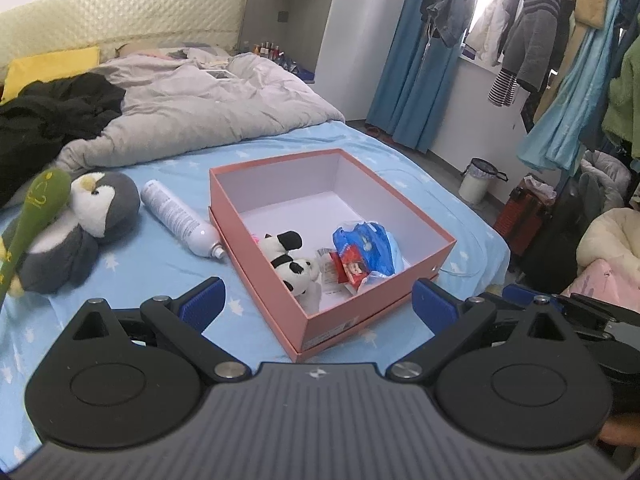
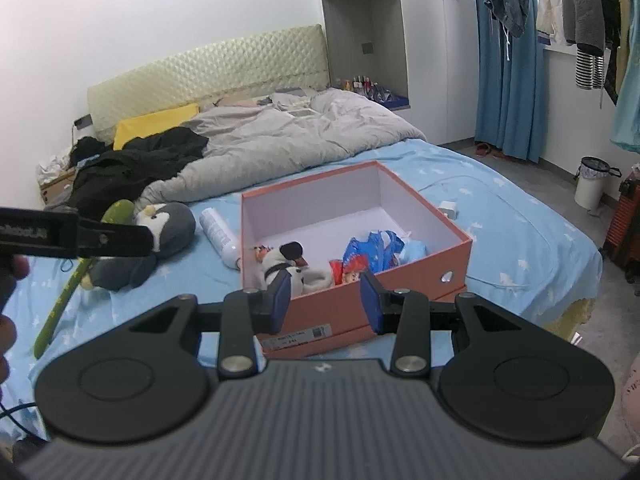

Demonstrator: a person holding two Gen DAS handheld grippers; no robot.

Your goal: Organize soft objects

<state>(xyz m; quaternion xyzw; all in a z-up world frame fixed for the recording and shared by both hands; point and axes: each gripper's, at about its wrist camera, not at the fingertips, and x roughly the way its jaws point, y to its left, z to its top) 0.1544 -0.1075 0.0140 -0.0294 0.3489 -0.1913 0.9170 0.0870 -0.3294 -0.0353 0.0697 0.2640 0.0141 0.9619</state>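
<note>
A bed (image 1: 120, 280) with a blue star-print sheet fills both views. At its centre sits an open pink box (image 1: 276, 288), already holding a small panda toy (image 1: 294, 268) and crinkly blue and red packets (image 1: 362, 256). At nine o'clock from the box lie a white spray can (image 1: 180, 220), then a grey penguin toy (image 1: 96, 216) and a green stick toy (image 1: 28, 220). The left hand-held gripper (image 1: 316, 300) is spread wide, empty. The right hand-held gripper (image 2: 325, 300) stands partly apart, holding nothing. A likely slip: grabbing the hard can with the soft toys, since it lies just beside them. The box's label is too blurred to read.
</note>
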